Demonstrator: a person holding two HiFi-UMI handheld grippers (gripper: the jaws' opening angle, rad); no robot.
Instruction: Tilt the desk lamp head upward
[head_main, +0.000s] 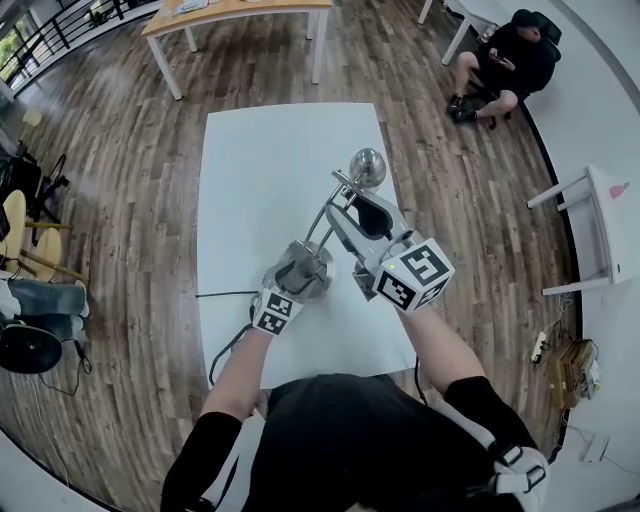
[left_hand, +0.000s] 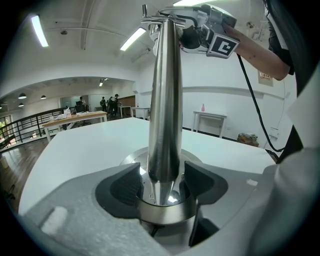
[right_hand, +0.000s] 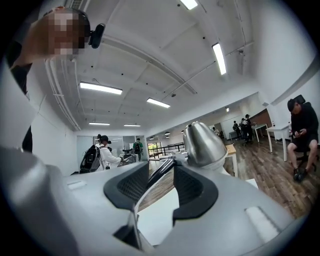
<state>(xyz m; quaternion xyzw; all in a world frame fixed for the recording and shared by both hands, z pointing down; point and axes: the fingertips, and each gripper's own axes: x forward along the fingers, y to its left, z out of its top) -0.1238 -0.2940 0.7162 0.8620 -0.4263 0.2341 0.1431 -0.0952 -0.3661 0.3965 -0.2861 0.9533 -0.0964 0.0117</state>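
A chrome desk lamp stands on the white table (head_main: 260, 160). Its round base (head_main: 318, 258) is near me, and thin arm rods rise to the bell-shaped head (head_main: 367, 167). My left gripper (head_main: 298, 278) is down at the base. In the left gripper view its pads sit against the collar at the foot of the tapered stem (left_hand: 165, 100). My right gripper (head_main: 350, 207) is up near the head. In the right gripper view the lamp arm (right_hand: 156, 184) crosses the gap between its pads with room to spare, and the head (right_hand: 202, 145) is just beyond the jaws.
The lamp's dark cable (head_main: 225, 350) trails off the table's near left side. A person (head_main: 505, 60) sits at the far right. A wooden table (head_main: 240, 15) stands at the back, a white side table (head_main: 610, 220) at the right, and chairs (head_main: 30, 250) at the left.
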